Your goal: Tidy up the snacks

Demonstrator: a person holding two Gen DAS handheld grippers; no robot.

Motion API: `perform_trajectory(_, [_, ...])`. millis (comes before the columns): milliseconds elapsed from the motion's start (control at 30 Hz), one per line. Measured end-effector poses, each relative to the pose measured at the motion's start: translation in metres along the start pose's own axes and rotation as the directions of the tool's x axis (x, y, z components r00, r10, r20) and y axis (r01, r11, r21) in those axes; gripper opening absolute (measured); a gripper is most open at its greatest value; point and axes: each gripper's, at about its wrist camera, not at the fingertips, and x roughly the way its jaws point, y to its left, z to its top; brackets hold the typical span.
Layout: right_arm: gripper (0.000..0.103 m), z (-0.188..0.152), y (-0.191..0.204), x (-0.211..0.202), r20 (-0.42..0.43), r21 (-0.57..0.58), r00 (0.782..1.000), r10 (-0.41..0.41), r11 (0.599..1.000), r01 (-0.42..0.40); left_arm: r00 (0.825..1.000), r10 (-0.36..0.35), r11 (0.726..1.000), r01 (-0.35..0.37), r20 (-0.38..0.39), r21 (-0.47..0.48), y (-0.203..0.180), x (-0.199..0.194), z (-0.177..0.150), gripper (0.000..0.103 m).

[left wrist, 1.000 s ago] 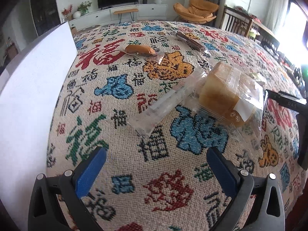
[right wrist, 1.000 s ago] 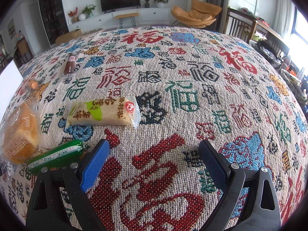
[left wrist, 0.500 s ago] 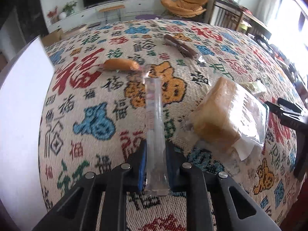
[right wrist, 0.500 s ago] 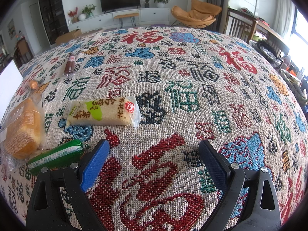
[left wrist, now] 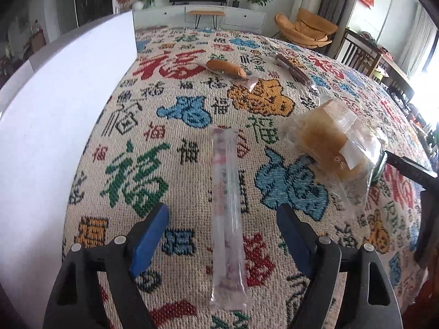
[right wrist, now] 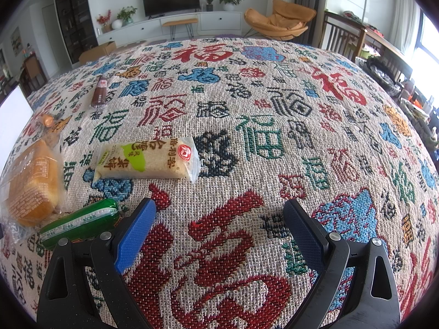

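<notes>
My left gripper (left wrist: 222, 216) is open. A long clear snack packet (left wrist: 227, 216) lies on the patterned tablecloth between its fingers, untouched. A wrapped bread loaf (left wrist: 326, 139) lies to the right of it, an orange sausage (left wrist: 226, 67) and a dark brown bar (left wrist: 295, 70) farther back. My right gripper (right wrist: 219, 218) is open and empty over the cloth. In the right wrist view a rice cracker packet (right wrist: 146, 160) lies ahead to the left, a green sausage (right wrist: 79, 224) beside the left finger, the bread loaf (right wrist: 31, 182) at far left, and the brown bar (right wrist: 100, 94) farther back.
A large white box (left wrist: 55, 126) stands along the left side of the table. The right gripper's black body (left wrist: 422, 189) shows at the right edge of the left wrist view. Chairs (right wrist: 345, 34) and a TV cabinet (right wrist: 175, 26) stand beyond the table.
My left gripper was shut on the clear packet half a second ago; it has opened and the packet now lies on the cloth, turned lengthwise. The right gripper has not moved.
</notes>
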Motion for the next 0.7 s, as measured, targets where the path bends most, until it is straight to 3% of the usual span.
perform_trajectory(133, [0.096,0.0001,-0.0002,0.0004,0.000,0.000,1.000,0.000,1.000,0.000,0.998,0.054,0.995,-0.056,0.030,0.076,-0.0071,0.0065,-0.0051,0.091])
perform_trajectory(300, [0.096,0.0001,-0.0002,0.0004,0.000,0.000,1.000,0.000,1.000,0.000,0.998,0.061,0.996,-0.063,0.031,0.065,-0.0053,0.0101,-0.0071,0.103])
perform_trajectory(700, [0.096,0.0000,-0.0001,0.0004,0.000,0.000,1.000,0.000,1.000,0.000,0.997,0.065,0.996,-0.067,0.033,0.062,-0.0062,0.0115,-0.0071,0.103])
